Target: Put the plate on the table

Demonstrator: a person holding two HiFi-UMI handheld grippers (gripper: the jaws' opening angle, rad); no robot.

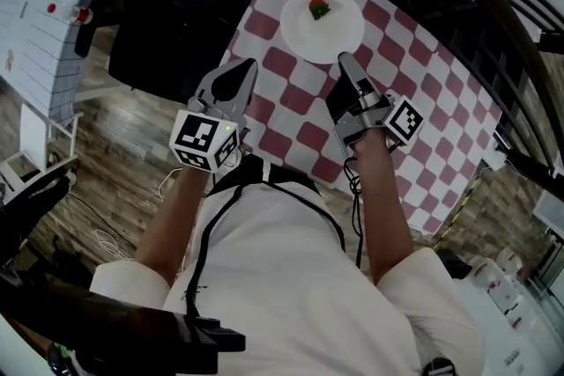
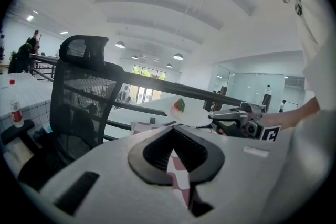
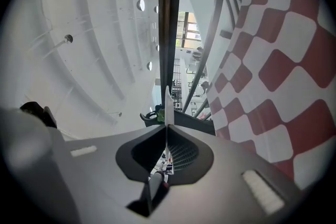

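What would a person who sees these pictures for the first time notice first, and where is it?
The eye goes first to the white plate with one small red fruit on it, over the red-and-white checked table. The right gripper pinches the plate's near rim, its jaws shut on it. The left gripper is beside it at the table's edge, shut and empty.

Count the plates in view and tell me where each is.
1. The round white plate is gripped at its near rim by the right tool, over the red-and-white checkered tablecloth. No other shows; one could be hidden.
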